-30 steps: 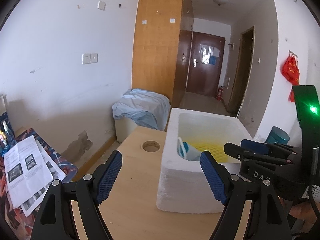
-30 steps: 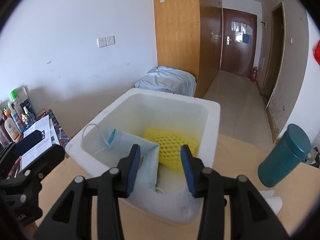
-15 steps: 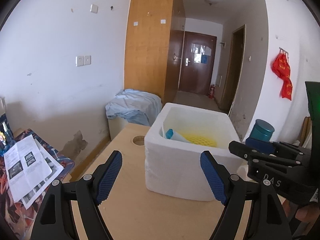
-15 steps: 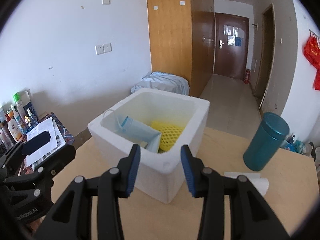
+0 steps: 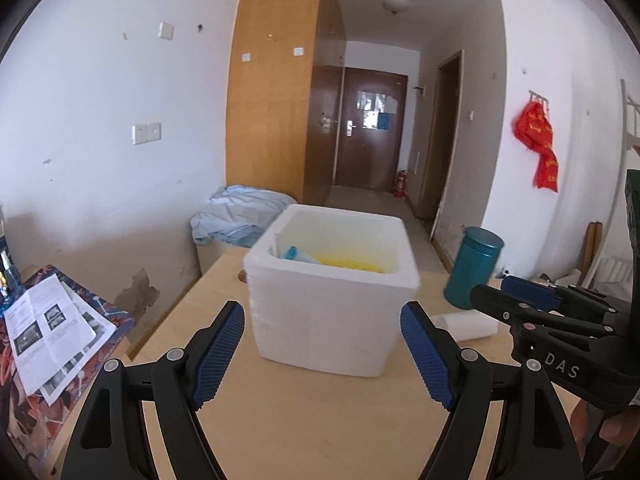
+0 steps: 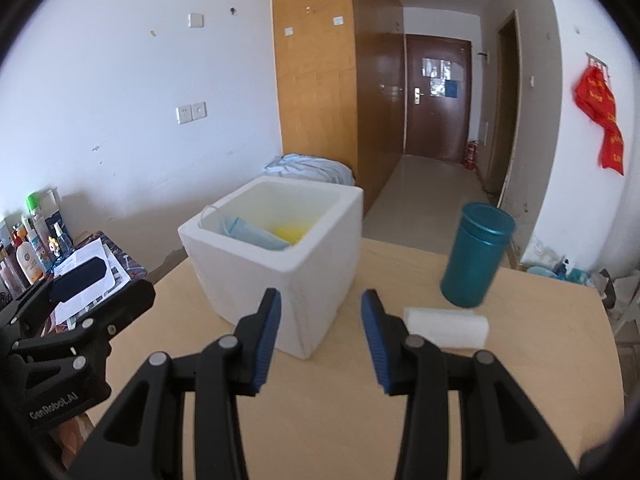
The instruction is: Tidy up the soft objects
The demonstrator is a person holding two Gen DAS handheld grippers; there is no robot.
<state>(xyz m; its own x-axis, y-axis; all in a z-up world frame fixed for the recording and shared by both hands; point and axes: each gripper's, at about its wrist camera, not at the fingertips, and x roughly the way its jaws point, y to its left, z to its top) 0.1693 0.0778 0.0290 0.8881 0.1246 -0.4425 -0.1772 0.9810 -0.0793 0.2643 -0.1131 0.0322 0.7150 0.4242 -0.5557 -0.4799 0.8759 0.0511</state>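
Observation:
A white foam box stands on the wooden table. Inside it lie a light blue face mask and a yellow foam net. A white foam roll lies on the table right of the box. My left gripper is open and empty, in front of the box. My right gripper is open and empty, before the box's near corner; it also shows at the right in the left wrist view.
A teal canister stands behind the white roll. A side table with papers and bottles is at the left. A pile of blue cloth lies beyond the table. The table has a round hole.
Both grippers have pulled back from the foam box, which now looks smaller and farther away. The right gripper's jaws have opened wider. The mask stays in the box.

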